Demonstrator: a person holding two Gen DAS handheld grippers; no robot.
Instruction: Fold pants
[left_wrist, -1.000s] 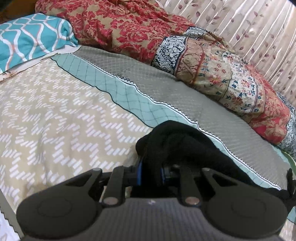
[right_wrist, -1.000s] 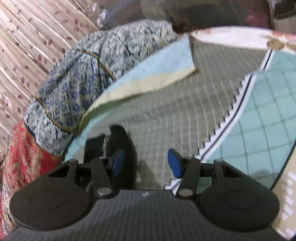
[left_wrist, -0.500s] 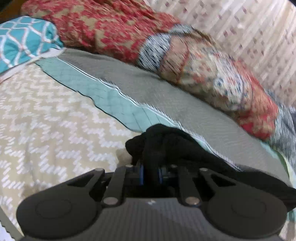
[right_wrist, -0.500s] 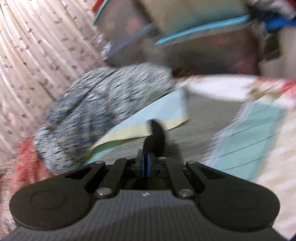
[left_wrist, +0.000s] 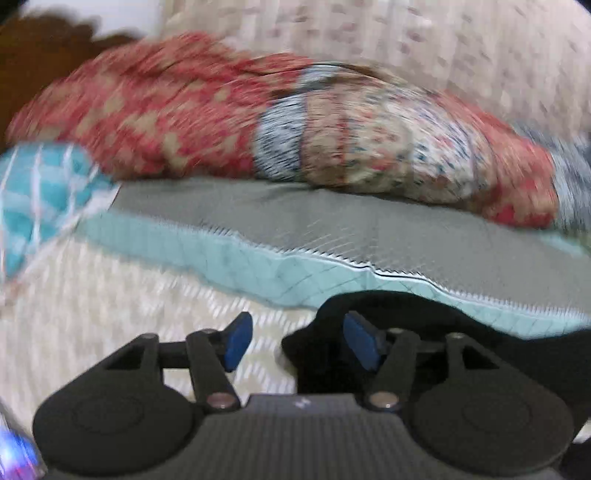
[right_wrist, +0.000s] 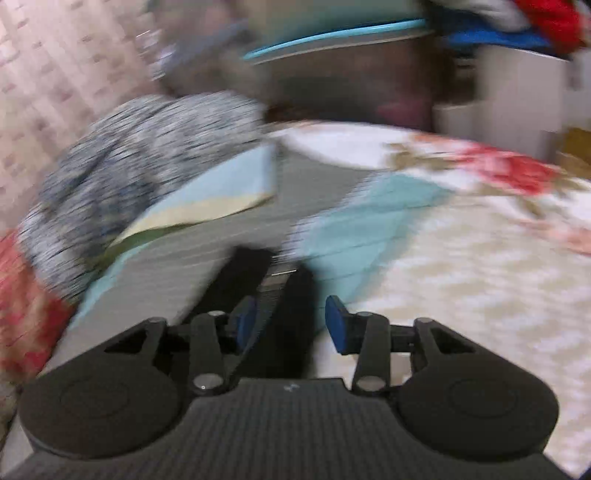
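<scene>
both jaws opening since clamp; black pants (left_wrist: 424, 317) behind left's right pad, between right's pads, unpressed.

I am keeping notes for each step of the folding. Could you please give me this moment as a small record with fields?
surface: bed cover with cream, teal and grey pattern
garment: black pants, lying on the cover
left gripper: jaws opening, pads not pressing the pants; the cloth lies by the right-hand pad
right gripper: jaws opening, black cloth between the pads, not pinched
behind: red patterned blanket, teal pillow, curtain
image quality: both views blurred
</scene>
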